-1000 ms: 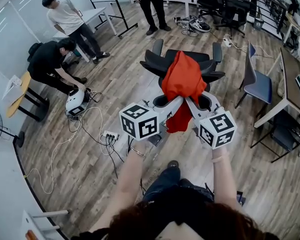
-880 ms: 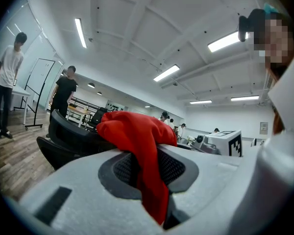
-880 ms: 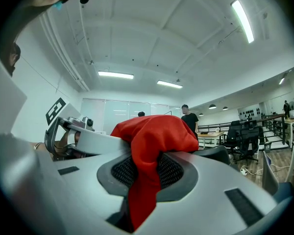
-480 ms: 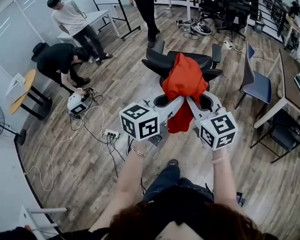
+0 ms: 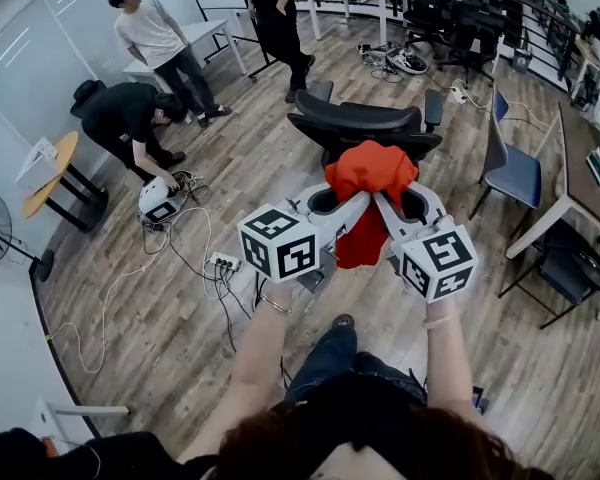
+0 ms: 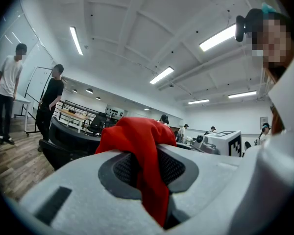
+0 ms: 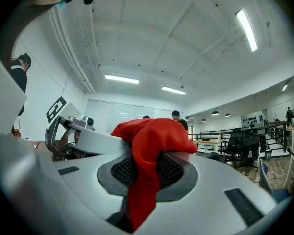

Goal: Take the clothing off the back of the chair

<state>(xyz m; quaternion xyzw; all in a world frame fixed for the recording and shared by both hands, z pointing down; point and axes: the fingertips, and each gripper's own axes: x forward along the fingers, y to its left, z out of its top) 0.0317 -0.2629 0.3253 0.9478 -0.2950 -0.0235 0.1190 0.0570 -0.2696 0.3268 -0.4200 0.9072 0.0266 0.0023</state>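
**Tongs of both hands clamped on the red clothing, chair just beyond**

Nearest the person, the two forearms reach forward and converge, so the left tongs (image 5: 352, 204) and the right tongs (image 5: 383, 206) meet almost tip to tip. Each gripper view shows the same thing: red cloth runs down through the narrow gap between the jaws, and the pads press on it from both sides. Both tongs are therefore clamped on the clothing (image 5: 371, 175), and neither is empty.

The clothing lies right at the tips of both tongs, dead ahead of them. Neither hand is nearer, since they share one bunch of cloth from opposite sides. It is crumpled into a mound above the jaws, and a narrower tail hangs below them towards the floor (image 5: 180, 298). Its long axis thus runs up and down, with the bulk on top and the loose end pointing downward.

Beyond it stands the black chair (image 5: 365, 120), whose curved back lies crosswise to the line of the tongs. In the head view the top of that back shows bare, and the red mound sits on the person's side of it. Whether the hanging tail touches the seat or an armrest cannot be told.

My judgement is that the coming move turns on this gap. Drawing the clothing towards the person, away from the chair, would carry the tail clear.
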